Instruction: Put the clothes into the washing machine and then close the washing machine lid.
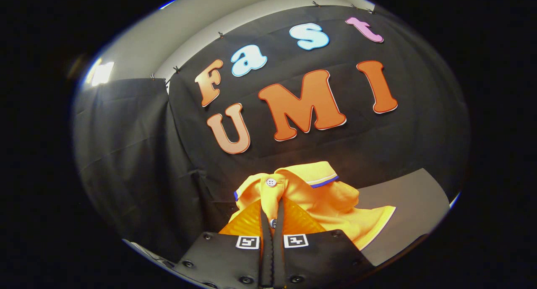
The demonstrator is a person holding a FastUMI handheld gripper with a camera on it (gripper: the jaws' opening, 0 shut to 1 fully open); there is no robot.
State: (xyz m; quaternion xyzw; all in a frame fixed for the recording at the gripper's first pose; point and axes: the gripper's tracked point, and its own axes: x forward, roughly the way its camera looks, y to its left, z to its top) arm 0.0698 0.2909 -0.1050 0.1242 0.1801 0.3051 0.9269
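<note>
Claw (272, 220) closed on orange shirt (319, 196), lifted above grey surface (411, 196)

I'm working in a recording booth, not a lived-in home — black cloth (126, 163) is clipped up as walls on two sides, with a pale ceiling (201, 24) above and a bright lamp (100, 73) glaring in one corner. A plain grey table (411, 205) sits against the cloth — a staged setup.

orange polo shirt (319, 196) bunched, pinched between tool (272, 222) fingers.
</note>
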